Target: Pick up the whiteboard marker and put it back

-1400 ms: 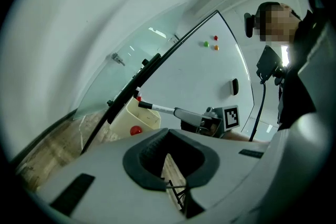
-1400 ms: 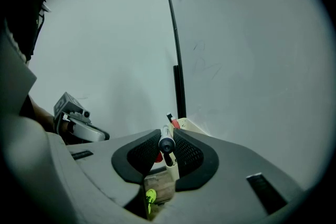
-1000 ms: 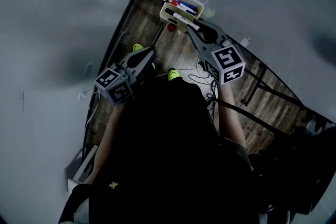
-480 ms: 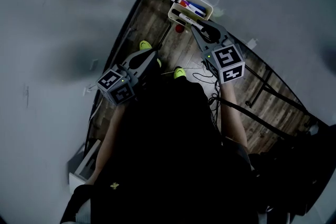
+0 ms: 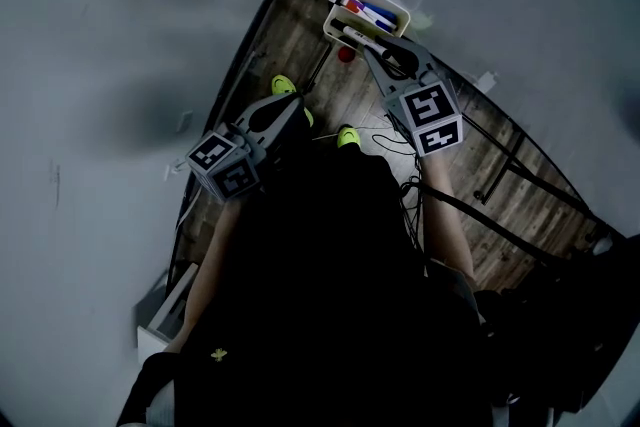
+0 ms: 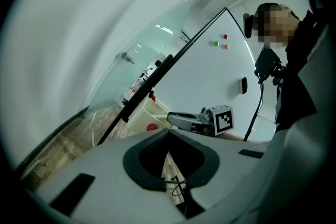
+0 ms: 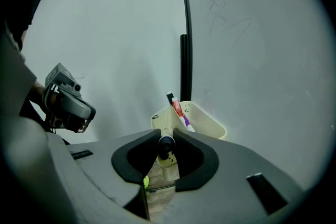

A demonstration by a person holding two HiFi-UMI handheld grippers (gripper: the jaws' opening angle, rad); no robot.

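One marker point(image 7: 166, 142) is clamped in the right gripper point(image 5: 370, 52). In the right gripper view I see its dark round end pinched between the two pads near their tips, with the jaws narrow around it. From the head view, the marker's white body lies along the line of the jaws and reaches over the near edge of the holder point(image 5: 401, 16). I cannot tell whether it touches the rim.

The holder is a cream tub fixed at the lower edge of the whiteboard point(image 7: 252, 60). Several other markers point(image 7: 177, 107), red and purple among them, stand leaning inside it on the far side.

The left gripper point(image 6: 168, 132) is well apart from the holder, lower in the head view and close to my body. Its jaw tips meet and nothing is between them. Wood-pattern floor point(image 5: 290, 25) shows below both grippers.
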